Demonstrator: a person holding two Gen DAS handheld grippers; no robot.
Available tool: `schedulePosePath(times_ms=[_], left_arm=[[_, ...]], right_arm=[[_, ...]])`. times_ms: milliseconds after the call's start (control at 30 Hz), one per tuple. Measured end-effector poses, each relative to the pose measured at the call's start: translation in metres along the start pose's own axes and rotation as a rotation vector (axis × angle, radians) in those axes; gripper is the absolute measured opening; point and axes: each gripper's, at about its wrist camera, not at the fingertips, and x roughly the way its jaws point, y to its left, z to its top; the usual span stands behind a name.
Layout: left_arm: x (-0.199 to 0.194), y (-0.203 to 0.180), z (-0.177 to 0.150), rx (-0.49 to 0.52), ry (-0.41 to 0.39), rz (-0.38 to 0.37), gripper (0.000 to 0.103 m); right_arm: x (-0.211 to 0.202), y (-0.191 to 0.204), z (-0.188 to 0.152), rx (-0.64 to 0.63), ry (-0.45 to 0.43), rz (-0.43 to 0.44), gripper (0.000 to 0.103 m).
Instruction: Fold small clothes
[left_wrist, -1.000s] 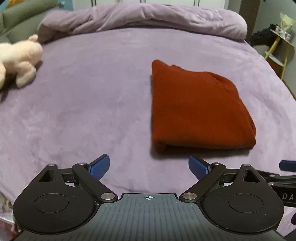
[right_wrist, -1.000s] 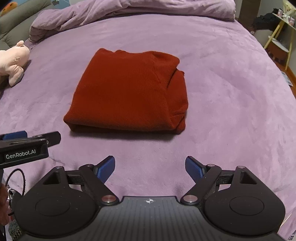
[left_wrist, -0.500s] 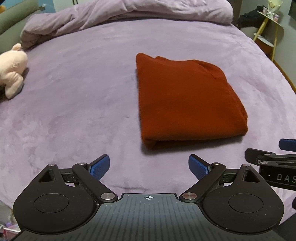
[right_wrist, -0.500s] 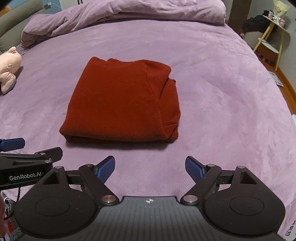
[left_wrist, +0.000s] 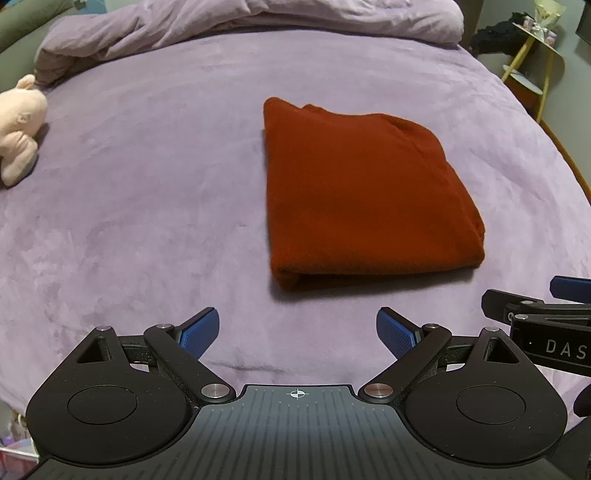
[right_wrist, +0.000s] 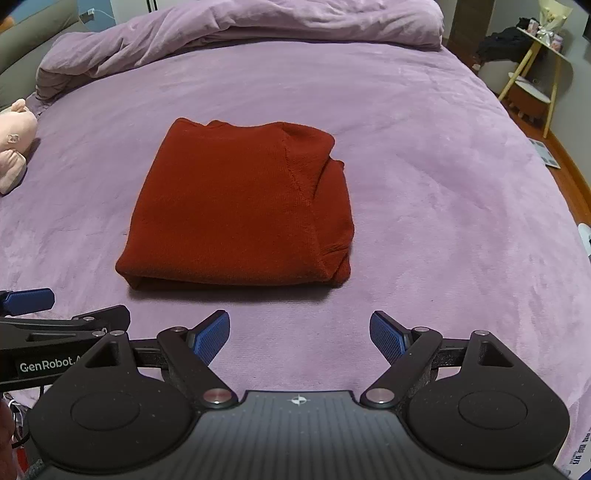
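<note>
Garment: rust-red knitted sweater (left_wrist: 364, 192), folded into a thick rectangle, lies flat near the middle of the purple plush bedspread (left_wrist: 147, 206); its doubled edge faces the cameras.
Left tongs: left gripper (left_wrist: 297, 332) hovers level over the bedspread, just short of the sweater's near left corner; blue-padded fingers (left_wrist: 197, 332) are spread wide and grip nothing.
Right tongs: right gripper (right_wrist: 300, 334) hovers level in front of the sweater's near edge, apart from it; blue pads (right_wrist: 388, 336) are spread wide, with nothing between them.
Side by side: each gripper shows at the edge of the other's view, close together.
Surroundings: rumpled purple duvet (right_wrist: 240, 26) is bunched along the far side of the bed; pale pink plush toy (left_wrist: 18, 125) lies at the left edge.
Change since a second ago: sweater keeps the same folded shape; both grippers have pulled back slightly and stayed wide open.
</note>
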Motion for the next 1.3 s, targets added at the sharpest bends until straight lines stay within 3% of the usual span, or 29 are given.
schedulePosePath(times_ms=[1300], left_arm=[[-0.0012, -0.0062, 0.0014, 0.010, 0.023, 0.004, 0.096]], right_arm=[[-0.0037, -0.0075, 0.0030, 0.008, 0.001, 0.000, 0.083]])
